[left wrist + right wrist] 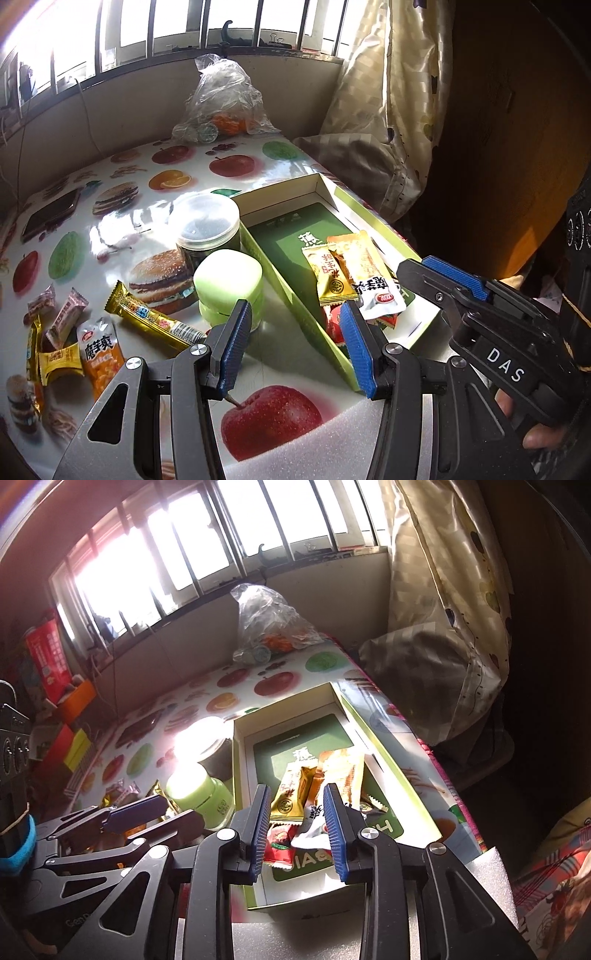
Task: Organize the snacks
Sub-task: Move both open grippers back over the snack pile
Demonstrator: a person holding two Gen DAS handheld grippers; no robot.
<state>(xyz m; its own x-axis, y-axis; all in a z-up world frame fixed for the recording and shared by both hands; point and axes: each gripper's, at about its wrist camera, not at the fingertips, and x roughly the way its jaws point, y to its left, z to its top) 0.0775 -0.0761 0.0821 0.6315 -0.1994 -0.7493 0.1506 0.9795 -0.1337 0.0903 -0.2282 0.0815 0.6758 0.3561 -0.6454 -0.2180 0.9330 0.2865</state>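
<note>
A green open box [295, 295] [391, 753] lies on the fruit-print table and holds several snack packets [347, 273] [317, 786]. More loose packets lie on the table at the left: a long gold bar [155, 317], an orange packet [99, 354], a yellow one [59, 360] and pink ones [68, 317]. My left gripper [295, 343] is open and empty, above the table at the box's near left wall. My right gripper [299, 830] is open and empty, just above the packets at the box's near end; it also shows in the left wrist view [443, 280].
A pale green jar [229, 284] [199, 794] and a clear-lidded dark jar [207, 229] stand left of the box. A phone [51, 216] lies far left. A plastic bag [221, 103] [269, 624] sits at the back. A curtain [391, 110] hangs right. White foam [332, 443] lines the near edge.
</note>
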